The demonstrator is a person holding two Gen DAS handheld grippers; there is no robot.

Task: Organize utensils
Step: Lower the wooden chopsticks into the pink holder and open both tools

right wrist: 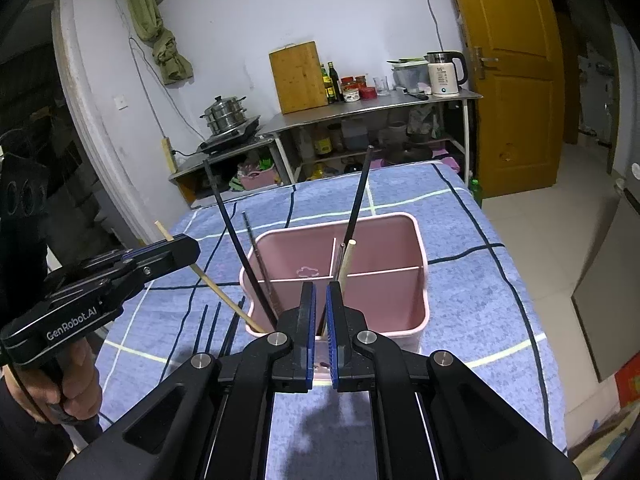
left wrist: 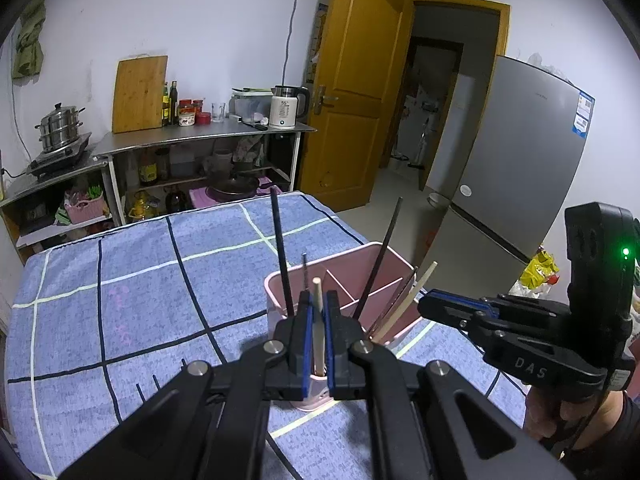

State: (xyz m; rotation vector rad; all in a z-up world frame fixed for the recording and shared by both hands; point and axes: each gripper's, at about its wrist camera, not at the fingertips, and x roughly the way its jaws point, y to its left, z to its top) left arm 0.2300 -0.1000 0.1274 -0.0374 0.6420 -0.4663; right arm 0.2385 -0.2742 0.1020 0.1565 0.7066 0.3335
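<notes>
Between the left gripper's [left wrist: 318,316] closed fingers sits a wooden chopstick [left wrist: 318,320]

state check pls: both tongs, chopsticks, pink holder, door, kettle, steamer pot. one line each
left tongs: shut on a wooden chopstick, tip in the holder
right tongs: shut, whether on anything unclear
pink holder: upright on the blue cloth, divided into compartments
black chopsticks: leaning in the holder
loose dark chopsticks: lying on the cloth beside the holder
door: open
kettle: lid closed
steamer pot: lidded
</notes>
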